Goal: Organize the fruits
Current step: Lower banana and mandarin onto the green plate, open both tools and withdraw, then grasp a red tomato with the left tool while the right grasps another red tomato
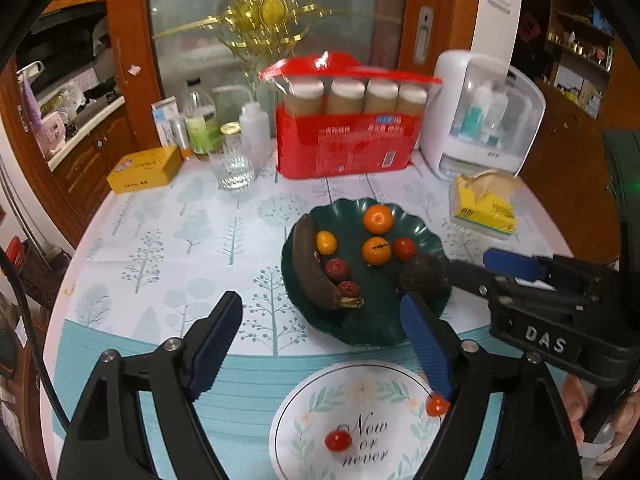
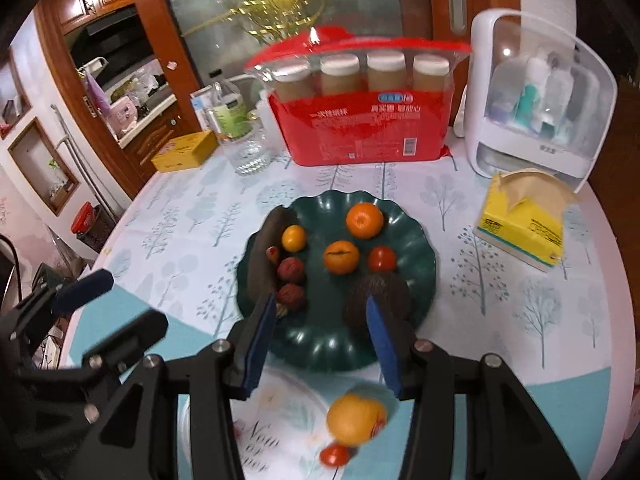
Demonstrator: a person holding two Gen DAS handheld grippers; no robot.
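A dark green scalloped plate (image 1: 420,228) (image 2: 416,232) holds a blackened banana (image 1: 310,264), two oranges (image 2: 364,220), a small yellow fruit (image 2: 294,238), a cherry tomato (image 2: 382,258), two red dates (image 2: 291,270) and a dark avocado (image 2: 356,300). A white round mat (image 1: 304,396) lies in front with two cherry tomatoes (image 1: 338,440). A blurred yellow-orange fruit (image 2: 356,420) is below my right gripper, above a tomato (image 2: 335,455). My left gripper (image 1: 320,344) is open and empty above the table's near side. My right gripper (image 2: 320,344) is open over the plate's near rim, beside the avocado.
At the back stand a red pack of paper cups (image 1: 348,140), a white cabinet with bottles (image 1: 484,120), a glass (image 1: 236,168), bottles (image 1: 200,120) and a yellow box (image 1: 144,170). A yellow tissue box (image 1: 486,204) sits right of the plate. The table's edge curves at left.
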